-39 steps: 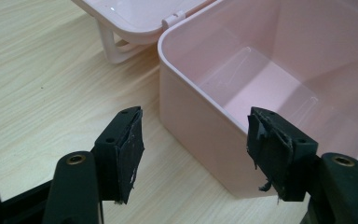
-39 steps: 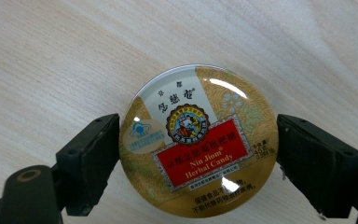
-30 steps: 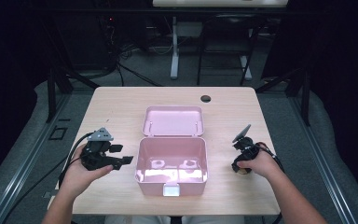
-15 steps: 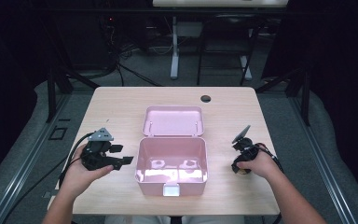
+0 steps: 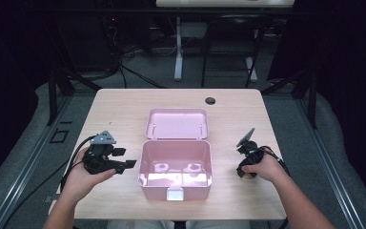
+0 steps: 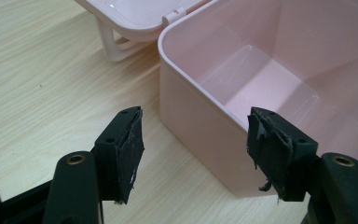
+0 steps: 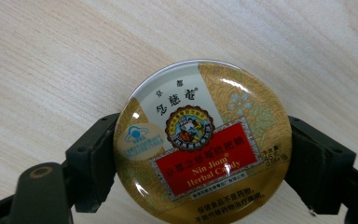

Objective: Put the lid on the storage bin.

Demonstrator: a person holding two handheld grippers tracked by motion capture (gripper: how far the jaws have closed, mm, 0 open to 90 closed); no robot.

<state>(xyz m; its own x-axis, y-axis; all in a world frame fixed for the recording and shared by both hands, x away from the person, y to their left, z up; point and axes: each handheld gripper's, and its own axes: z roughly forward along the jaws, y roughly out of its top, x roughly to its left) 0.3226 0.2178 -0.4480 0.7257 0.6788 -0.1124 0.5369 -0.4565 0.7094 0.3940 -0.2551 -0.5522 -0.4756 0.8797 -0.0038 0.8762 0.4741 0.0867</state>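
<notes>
**Candy tin in the grip, pink box standing open**

Start with the tabletop (image 5: 124, 109): pale wood grain, broad, with plenty of bare room on both flanks and along the far edge, where a small dark hole (image 5: 210, 100) sits well apart from the action. Nothing clutters the path between the person's right side and the middle.

Dead centre sits the pink box (image 5: 175, 164), lid (image 5: 177, 124) thrown back flat behind it on its hinge, the inside bare. Rigid plastic walls, a raised rim all round — anything going in has to clear that rim from above, and I'd guess the near right wall is the one to watch.

Off to the left, the left gripper (image 5: 124, 164) hangs just beside the box's left wall, jaws spread wide on nothing; from its own camera the box corner (image 6: 200, 116) sits right between them.

Over on the right, near the tabletop's edge, the right gripper (image 5: 246, 169) is clamped on the round candy tin (image 7: 203, 144), jaws pinching opposite sides of its rim, just above the wood. That tin looks stiff metal, light, glossy and domed on top — slippery, I'd say, so the hold across the full width at the rim is the sensible one; a pinch off-centre could let it squirt out.
</notes>
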